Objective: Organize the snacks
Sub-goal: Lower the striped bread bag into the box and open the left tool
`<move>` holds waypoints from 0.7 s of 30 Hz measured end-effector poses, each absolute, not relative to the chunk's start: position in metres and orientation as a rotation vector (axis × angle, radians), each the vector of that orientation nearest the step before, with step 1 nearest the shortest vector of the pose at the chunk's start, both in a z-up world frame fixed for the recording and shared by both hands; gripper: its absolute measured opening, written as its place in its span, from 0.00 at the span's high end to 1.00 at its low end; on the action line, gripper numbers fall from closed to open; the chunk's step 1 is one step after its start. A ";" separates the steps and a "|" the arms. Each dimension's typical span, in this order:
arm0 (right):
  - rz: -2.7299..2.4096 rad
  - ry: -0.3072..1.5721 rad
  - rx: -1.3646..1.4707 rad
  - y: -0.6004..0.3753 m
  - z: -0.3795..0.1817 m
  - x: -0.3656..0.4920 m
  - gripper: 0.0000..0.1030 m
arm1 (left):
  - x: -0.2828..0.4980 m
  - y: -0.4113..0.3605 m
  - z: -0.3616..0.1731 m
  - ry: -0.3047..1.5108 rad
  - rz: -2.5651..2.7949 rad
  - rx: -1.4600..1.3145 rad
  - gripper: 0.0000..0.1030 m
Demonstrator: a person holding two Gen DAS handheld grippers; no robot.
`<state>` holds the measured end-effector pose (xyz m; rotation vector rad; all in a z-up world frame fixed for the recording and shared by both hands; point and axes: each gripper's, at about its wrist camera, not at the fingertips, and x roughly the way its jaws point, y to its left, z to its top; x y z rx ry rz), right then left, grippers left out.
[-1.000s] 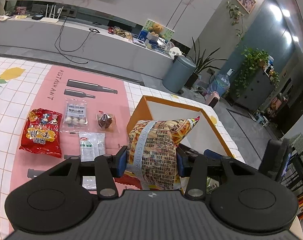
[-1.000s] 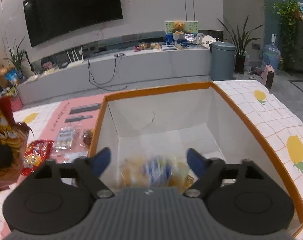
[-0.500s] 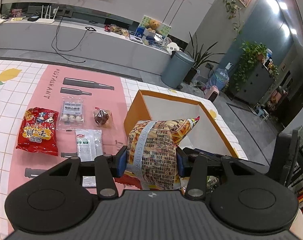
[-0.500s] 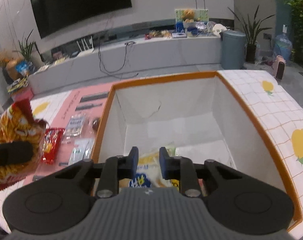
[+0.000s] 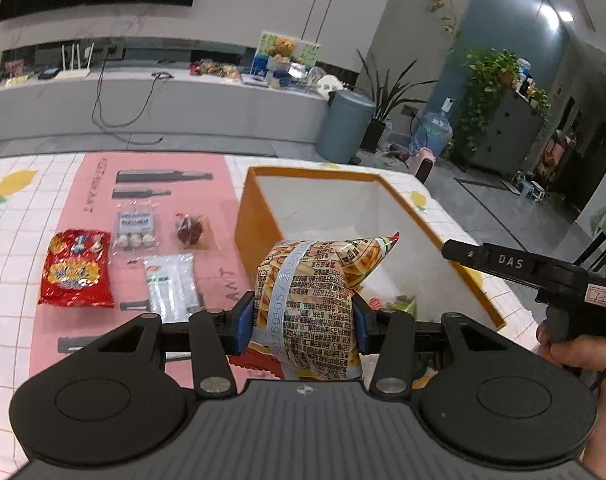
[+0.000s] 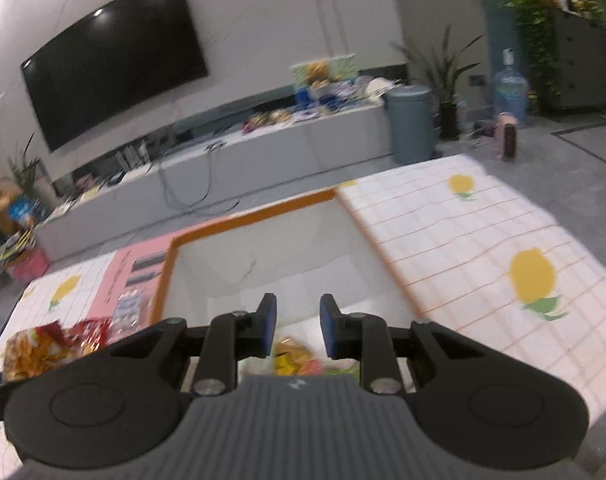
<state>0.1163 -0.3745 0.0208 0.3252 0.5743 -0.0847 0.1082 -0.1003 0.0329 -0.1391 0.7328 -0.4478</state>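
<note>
My left gripper [image 5: 299, 322] is shut on a yellow-orange snack bag [image 5: 309, 300] and holds it above the near left corner of the orange box [image 5: 259, 216]. The bag also shows at the left edge of the right wrist view [image 6: 35, 354]. My right gripper [image 6: 298, 326] is above the near end of the box [image 6: 255, 216], its jaws a small gap apart with nothing between them. Snack packets [image 6: 299, 360] lie on the box floor below it. On the pink mat [image 5: 99, 184] lie a red bag [image 5: 77, 270], an egg packet [image 5: 135, 230], a dark candy [image 5: 189, 230] and a clear packet [image 5: 171, 282].
The table has a white checked cloth with lemon prints [image 6: 531, 276]. Its right edge drops to the floor [image 5: 503, 216]. The right gripper's body and the hand on it [image 5: 567, 350] show at the right of the left wrist view.
My right gripper has lifted and pulled back from the box, its jaws closing from wide open to a narrow gap. My left gripper has held the bag and shifted slightly toward the box.
</note>
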 end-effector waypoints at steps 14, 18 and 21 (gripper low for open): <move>-0.144 0.508 0.488 -0.428 0.028 0.093 0.76 | 0.163 -0.216 0.019 0.824 -0.492 -0.198 0.49; -0.164 0.489 0.510 -0.438 0.029 0.086 0.73 | 0.180 -0.257 0.006 0.793 -0.404 -0.081 0.48; -0.156 0.498 0.545 -0.441 0.025 0.086 0.73 | 0.199 -0.281 -0.010 0.825 -0.367 -0.052 0.48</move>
